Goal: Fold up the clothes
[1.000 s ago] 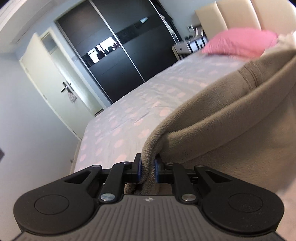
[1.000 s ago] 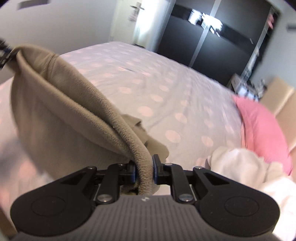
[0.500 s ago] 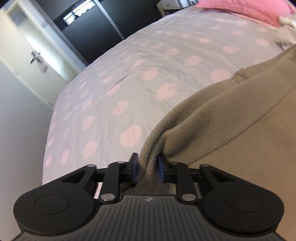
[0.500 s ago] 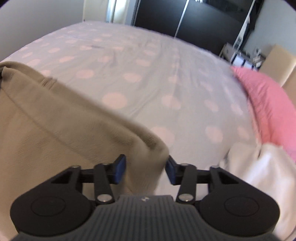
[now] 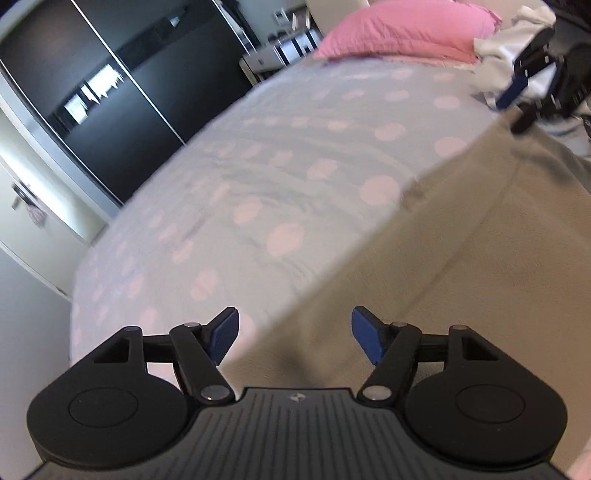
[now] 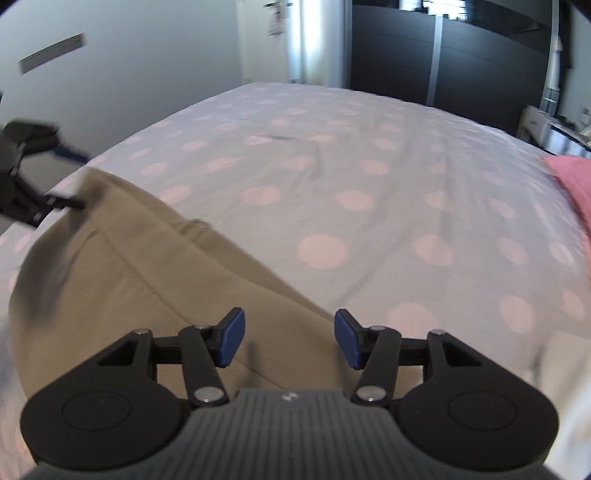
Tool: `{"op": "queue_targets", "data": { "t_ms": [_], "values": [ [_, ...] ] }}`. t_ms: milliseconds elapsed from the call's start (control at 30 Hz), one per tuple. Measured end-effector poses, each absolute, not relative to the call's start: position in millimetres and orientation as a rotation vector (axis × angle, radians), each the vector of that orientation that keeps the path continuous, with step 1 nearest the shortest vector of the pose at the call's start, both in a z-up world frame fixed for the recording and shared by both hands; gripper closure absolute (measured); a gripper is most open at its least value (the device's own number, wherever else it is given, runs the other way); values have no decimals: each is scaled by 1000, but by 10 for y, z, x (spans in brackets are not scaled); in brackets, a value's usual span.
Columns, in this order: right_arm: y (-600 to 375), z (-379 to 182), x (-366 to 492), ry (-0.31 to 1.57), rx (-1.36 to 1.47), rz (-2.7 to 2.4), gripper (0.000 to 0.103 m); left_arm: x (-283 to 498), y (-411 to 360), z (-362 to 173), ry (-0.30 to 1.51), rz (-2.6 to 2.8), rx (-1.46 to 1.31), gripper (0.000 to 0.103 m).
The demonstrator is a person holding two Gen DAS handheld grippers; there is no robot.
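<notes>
On the dotted bed [image 6: 332, 192] your garment [image 6: 122, 280] lies flat, near side. Your left gripper [image 5: 293, 339] is spread wide over its left edge, holding nothing. Your right gripper [image 6: 288, 339] is spread too, empty, over its right edge. Pink pillow [image 5: 399, 33] far right.

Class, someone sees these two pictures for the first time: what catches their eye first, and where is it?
The tan garment lies spread flat across the near side of the polka-dot bed. Both grippers, left and right, hang open above it. A pink pillow sits at the bed's head.
</notes>
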State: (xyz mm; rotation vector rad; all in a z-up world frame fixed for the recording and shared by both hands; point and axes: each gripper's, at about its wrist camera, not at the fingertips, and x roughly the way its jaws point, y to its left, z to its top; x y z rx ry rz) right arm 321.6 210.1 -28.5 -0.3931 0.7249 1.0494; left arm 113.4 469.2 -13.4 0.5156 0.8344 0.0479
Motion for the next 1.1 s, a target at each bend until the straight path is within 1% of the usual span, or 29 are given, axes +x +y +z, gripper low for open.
{"op": "queue_targets", "data": {
  "t_ms": [67, 167, 267, 300, 367, 400, 433, 467, 500, 533, 567, 633, 667, 833, 933, 1000, 1100],
  "values": [
    [2205, -303, 3214, 722, -403, 1086, 32, 1193, 4727, -123, 845, 20, 486, 34],
    [2331, -391, 3259, 766, -419, 1124, 32, 1348, 4755, -337, 941, -60, 462, 34],
    [2440, -592, 3310, 837, -458, 1123, 32, 1484, 4808, -656, 972, -41, 425, 35],
    [2442, -663, 3306, 868, -451, 1127, 32, 1522, 4857, -726, 978, -27, 357, 36],
    [2429, -790, 3250, 905, -444, 1135, 42, 1559, 4978, -829, 1000, -24, 201, 53],
    [2436, -833, 3191, 895, -473, 1125, 44, 1562, 5031, -876, 1007, -24, 129, 56],
    [2441, -848, 3130, 876, -494, 1118, 51, 1566, 5058, -907, 1013, -17, 81, 64],
    [2446, -863, 3069, 858, -515, 1111, 58, 1569, 5078, -935, 1018, -11, 39, 78],
    [2451, -862, 3008, 836, -534, 1104, 62, 1563, 5041, -932, 1013, -12, 42, 83],
    [2454, -824, 2941, 807, -552, 1096, 73, 1557, 4978, -915, 1011, 2, 66, 92],
    [2455, -771, 2862, 774, -576, 1090, 81, 1549, 4914, -900, 1009, 17, 90, 98],
    [2431, -650, 2669, 698, -630, 1083, 85, 1494, 4763, -875, 998, 55, 151, 101],
    [2417, -597, 2571, 658, -660, 1076, 85, 1466, 4692, -863, 993, 73, 179, 103],
    [2402, -431, 2162, 438, -825, 997, 87, 1336, 4643, -727, 922, 129, 179, 103],
    [2451, -240, 2147, 333, -800, 937, 88, 1306, 4686, -523, 824, 176, 181, 103],
    [2540, -147, 2324, 341, -750, 876, 88, 1367, 4809, -374, 768, 242, 159, 103],
    [2761, -331, 2740, 508, -727, 835, 87, 1556, 5007, -418, 793, 312, 130, 103]
  ]
}}
